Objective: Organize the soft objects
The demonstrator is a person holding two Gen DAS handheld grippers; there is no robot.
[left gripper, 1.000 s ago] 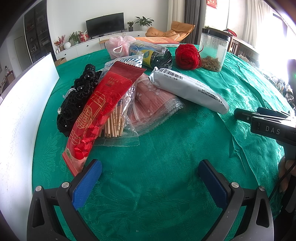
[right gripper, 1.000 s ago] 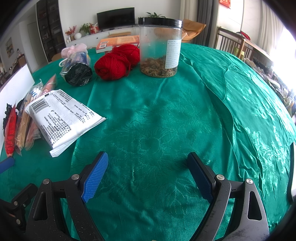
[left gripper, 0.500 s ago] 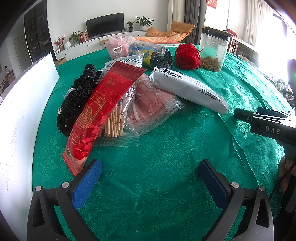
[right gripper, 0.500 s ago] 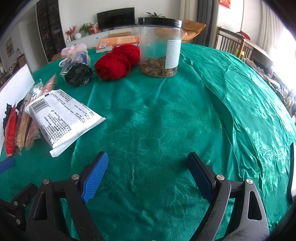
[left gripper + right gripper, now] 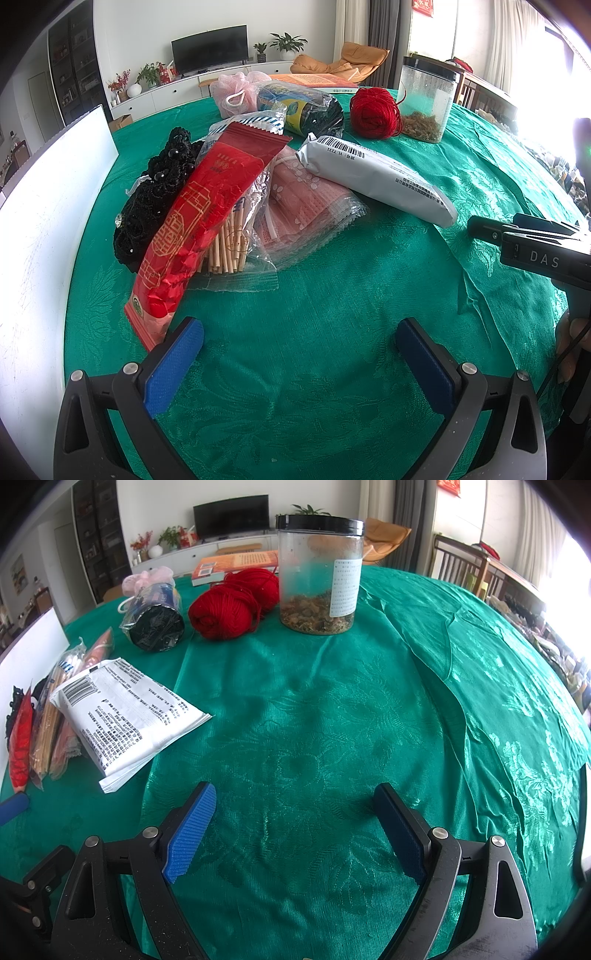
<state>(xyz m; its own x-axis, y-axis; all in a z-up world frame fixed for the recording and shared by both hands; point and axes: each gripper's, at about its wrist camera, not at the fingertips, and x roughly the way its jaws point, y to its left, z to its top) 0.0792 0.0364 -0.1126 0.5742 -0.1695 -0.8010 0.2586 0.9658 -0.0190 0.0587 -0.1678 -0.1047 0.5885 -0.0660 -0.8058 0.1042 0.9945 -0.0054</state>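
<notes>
A heap lies on the green tablecloth [image 5: 314,314]: a red packet [image 5: 199,218], a black beaded knit [image 5: 155,195], a bag of wooden sticks [image 5: 229,247], pink face masks [image 5: 306,199] and a white-grey pouch [image 5: 376,177]. Behind are a pink mesh puff [image 5: 236,92], a wrapped dark roll [image 5: 306,110] and red yarn [image 5: 373,112]. My left gripper [image 5: 299,354] is open over bare cloth, just short of the red packet. In the right wrist view, the right gripper [image 5: 295,827] is open and holds nothing, with the pouch [image 5: 125,716] to its left and the yarn balls [image 5: 229,607] beyond.
A clear jar with a black lid [image 5: 319,572] stands behind the yarn. A white box wall [image 5: 44,229] runs along the left edge. An orange book [image 5: 236,565] lies at the back. The right tool's body [image 5: 535,251] and a hand [image 5: 569,347] show at the right.
</notes>
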